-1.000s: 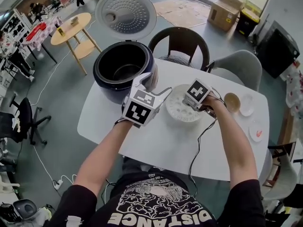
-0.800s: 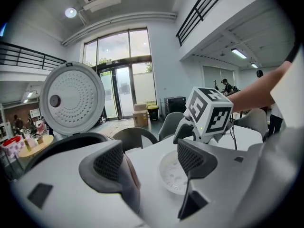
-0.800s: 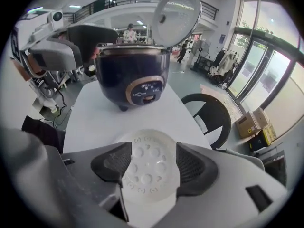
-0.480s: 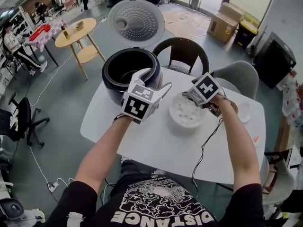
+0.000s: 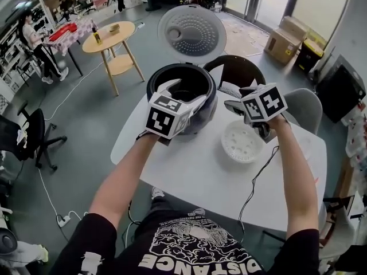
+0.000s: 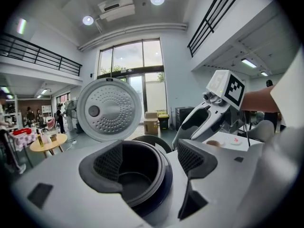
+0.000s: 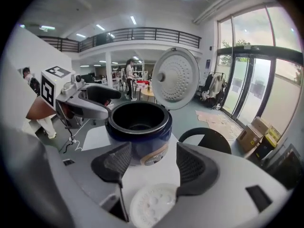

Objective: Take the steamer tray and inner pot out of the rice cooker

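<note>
The dark blue rice cooker stands on the white table's far left with its lid swung up. The dark inner pot sits inside it. The white perforated steamer tray lies flat on the table to the right of the cooker. My left gripper hovers over the cooker's near rim, open and holding nothing; in its own view the pot shows between the jaws. My right gripper hangs open above the tray, at the cooker's right.
A black chair and a grey chair stand behind the table. A black cable trails from my right hand across the table. A round wooden side table stands far left on the floor.
Both grippers have risen and moved toward the cooker. The right one has lifted away from the steamer tray, which stays on the table.
</note>
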The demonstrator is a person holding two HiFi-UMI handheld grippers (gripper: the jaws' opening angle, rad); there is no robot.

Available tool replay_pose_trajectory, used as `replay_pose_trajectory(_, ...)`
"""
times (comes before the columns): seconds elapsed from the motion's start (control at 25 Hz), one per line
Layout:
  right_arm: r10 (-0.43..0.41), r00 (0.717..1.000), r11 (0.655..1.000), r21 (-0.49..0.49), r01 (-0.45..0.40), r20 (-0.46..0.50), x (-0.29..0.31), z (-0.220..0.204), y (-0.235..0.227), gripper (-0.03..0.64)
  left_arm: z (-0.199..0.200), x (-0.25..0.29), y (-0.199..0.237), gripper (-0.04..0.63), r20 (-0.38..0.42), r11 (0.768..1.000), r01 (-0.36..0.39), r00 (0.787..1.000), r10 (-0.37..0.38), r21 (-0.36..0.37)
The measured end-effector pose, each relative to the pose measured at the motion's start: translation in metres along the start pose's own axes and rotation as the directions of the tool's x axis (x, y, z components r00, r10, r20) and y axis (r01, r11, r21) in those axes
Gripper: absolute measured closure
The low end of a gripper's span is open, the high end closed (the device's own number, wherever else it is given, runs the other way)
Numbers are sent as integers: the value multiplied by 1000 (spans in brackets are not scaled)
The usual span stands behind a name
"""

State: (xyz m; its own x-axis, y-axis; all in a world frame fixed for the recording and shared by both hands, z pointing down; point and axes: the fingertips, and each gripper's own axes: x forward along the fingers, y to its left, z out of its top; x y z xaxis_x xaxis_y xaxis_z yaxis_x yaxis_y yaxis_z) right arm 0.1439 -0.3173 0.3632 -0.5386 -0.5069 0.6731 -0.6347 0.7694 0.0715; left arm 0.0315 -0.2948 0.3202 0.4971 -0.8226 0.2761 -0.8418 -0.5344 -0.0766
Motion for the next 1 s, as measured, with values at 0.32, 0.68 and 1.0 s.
replay_pose_trajectory(0.32, 89, 993, 989, 108, -97, 73, 36, 58, 48, 304, -24, -31, 82, 235, -56, 993, 28, 998, -35, -112)
replay_pose_trajectory(0.68, 106, 989, 948, 288, -133, 107, 77, 76, 53, 305, -40, -35, 161, 232, -74, 953, 107, 988, -133, -283)
replay_pose_trajectory(1.0, 117, 981, 854, 489, -178, 153, 100, 74, 45, 307, -37, -24, 211, 219, 35, 708, 275, 942, -334, -650)
